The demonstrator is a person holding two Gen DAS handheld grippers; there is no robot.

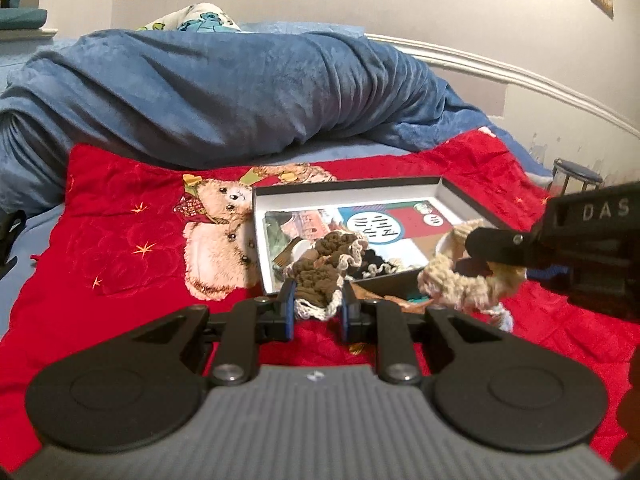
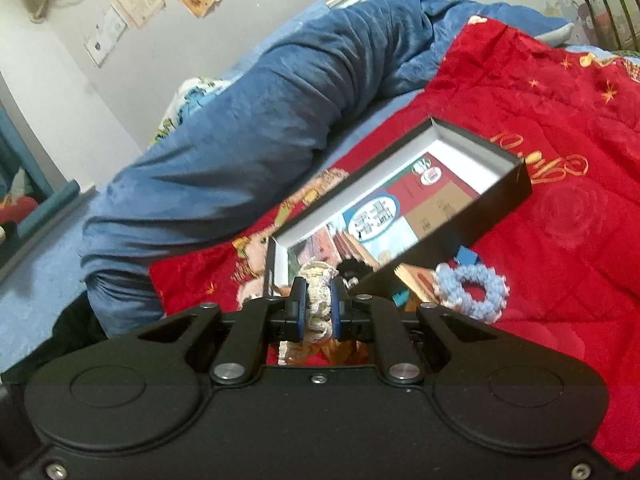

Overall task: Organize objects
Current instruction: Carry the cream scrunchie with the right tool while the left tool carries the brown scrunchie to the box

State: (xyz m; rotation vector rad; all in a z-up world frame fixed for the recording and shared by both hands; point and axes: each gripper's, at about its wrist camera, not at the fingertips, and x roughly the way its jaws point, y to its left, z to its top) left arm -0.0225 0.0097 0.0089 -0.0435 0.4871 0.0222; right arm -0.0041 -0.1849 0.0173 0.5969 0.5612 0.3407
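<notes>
Your left gripper (image 1: 317, 312) is closed down on a brown scrunchie (image 1: 320, 276) with cream lace trim; the pads pinch its near end and the rest bulges ahead of the tips over the box's near wall. Your right gripper (image 2: 317, 306) is clamped on a cream scrunchie (image 2: 318, 296), which hangs as a loop below its finger in the left view (image 1: 468, 280).

Straight ahead of both claws: one open black box (image 1: 344, 186) with white inner walls, printed cards lying flat on its floor. One black scrunchie (image 2: 354, 270) with pale trim sits in its near end, just past the right tips.

Right of the right claw, outside the box: one light-blue scrunchie (image 2: 472, 292) on the red quilt (image 2: 560, 240), touching a brown card stack (image 2: 414, 278) against the box's outer wall.

Count: four scrunchies, one box.

Further ahead, a rolled blue blanket (image 1: 224, 92) lies across the bed, well apart from the box.
</notes>
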